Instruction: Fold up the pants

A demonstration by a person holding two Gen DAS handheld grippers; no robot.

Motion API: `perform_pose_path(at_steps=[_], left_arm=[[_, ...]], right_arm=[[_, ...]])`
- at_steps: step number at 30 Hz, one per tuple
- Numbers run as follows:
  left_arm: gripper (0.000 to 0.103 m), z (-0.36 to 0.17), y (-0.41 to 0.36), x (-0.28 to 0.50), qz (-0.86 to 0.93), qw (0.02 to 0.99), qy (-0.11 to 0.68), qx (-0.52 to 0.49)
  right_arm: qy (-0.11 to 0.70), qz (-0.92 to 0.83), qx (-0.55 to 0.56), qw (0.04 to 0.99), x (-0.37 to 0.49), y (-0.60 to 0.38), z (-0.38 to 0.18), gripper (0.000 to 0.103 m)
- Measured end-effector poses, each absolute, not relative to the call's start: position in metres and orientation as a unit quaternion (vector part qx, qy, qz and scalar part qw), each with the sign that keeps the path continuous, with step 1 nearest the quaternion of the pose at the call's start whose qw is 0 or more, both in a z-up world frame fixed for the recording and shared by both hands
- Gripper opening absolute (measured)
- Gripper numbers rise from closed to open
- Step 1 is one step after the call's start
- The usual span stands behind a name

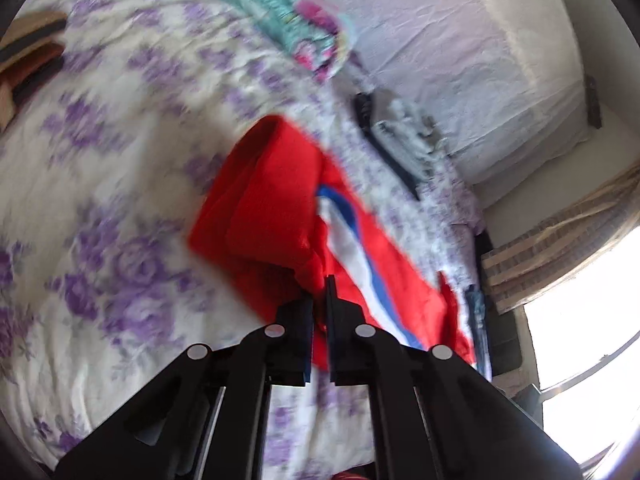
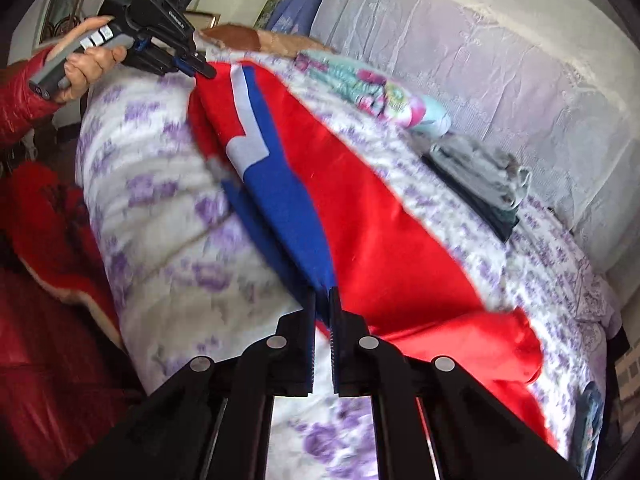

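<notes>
Left gripper (image 2: 202, 69), far left in a person's hand (image 2: 86, 68), jaws clamped on one end of the red pants (image 2: 380, 240) — blue-and-white stripe showing. Pants stretch across the purple-flowered quilt (image 2: 168, 208) to the right gripper (image 2: 323, 300), pinched tight on the blue edge. Folded clothes (image 2: 480, 176) lie far right, apart.
</notes>
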State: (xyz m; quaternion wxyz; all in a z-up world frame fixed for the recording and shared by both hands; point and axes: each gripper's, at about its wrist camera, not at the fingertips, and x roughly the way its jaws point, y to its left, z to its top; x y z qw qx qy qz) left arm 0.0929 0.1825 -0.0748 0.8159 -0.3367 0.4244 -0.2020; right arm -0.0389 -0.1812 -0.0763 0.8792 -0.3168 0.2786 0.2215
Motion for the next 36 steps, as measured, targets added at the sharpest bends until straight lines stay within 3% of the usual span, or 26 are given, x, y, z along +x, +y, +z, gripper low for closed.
perform_pose_path(at_steps=[4, 7, 11, 15, 16, 17, 21, 23, 25, 27, 28, 33, 36], left_arm=[[0.015, -0.084, 0.192, 0.086, -0.2, 0.807, 0.433, -0.348], [0.042, -0.055, 0.211, 0.068, -0.147, 0.849, 0.384, -0.333], [0.044, -0.029, 0.21, 0.061, -0.17, 0.86, 0.357, -0.323], [0.047, -0.042, 0.178, 0.088, -0.143, 0.865, 0.402, -0.264], [0.05, -0.055, 0.174, 0.101, -0.094, 0.874, 0.421, -0.223], [0.066, -0.068, 0.177, 0.109, -0.06, 0.874, 0.435, -0.209], [0.062, -0.069, 0.192, 0.102, -0.064, 0.863, 0.419, -0.274], [0.061, -0.048, 0.184, 0.085, -0.062, 0.882, 0.388, -0.26], [0.061, -0.024, 0.159, 0.071, -0.102, 0.898, 0.364, -0.226], [0.074, -0.01, 0.132, 0.064, -0.155, 0.9, 0.354, -0.202], [0.088, -0.01, 0.113, 0.067, -0.195, 0.892, 0.361, -0.189], [0.09, -0.044, 0.032, 0.101, -0.288, 0.85, 0.421, -0.134], [0.098, -0.078, 0.007, 0.12, -0.291, 0.837, 0.45, -0.109]], right_arm=[[0.284, 0.216, -0.305, 0.883, -0.037, -0.179, -0.082, 0.008], [0.288, 0.221, -0.28, 0.889, -0.034, -0.184, -0.082, 0.008], [0.291, 0.227, -0.236, 0.899, -0.029, -0.193, -0.085, 0.009], [0.296, 0.236, -0.188, 0.906, -0.027, -0.202, -0.085, 0.009], [0.297, 0.238, -0.178, 0.907, -0.026, -0.204, -0.086, 0.01], [0.297, 0.239, -0.173, 0.908, -0.028, -0.204, -0.086, 0.01], [0.302, 0.242, -0.153, 0.909, -0.026, -0.206, -0.085, 0.012], [0.313, 0.255, -0.128, 0.906, -0.024, -0.209, -0.082, 0.02], [0.327, 0.279, -0.085, 0.899, -0.025, -0.215, -0.072, 0.049], [0.321, 0.289, -0.043, 0.901, -0.026, -0.225, -0.054, 0.057], [0.314, 0.288, -0.027, 0.904, -0.025, -0.232, -0.045, 0.062], [0.314, 0.109, 0.037, 0.942, 0.018, -0.285, 0.006, 0.086], [0.366, 0.044, 0.07, 0.927, 0.068, -0.312, 0.009, 0.087]])
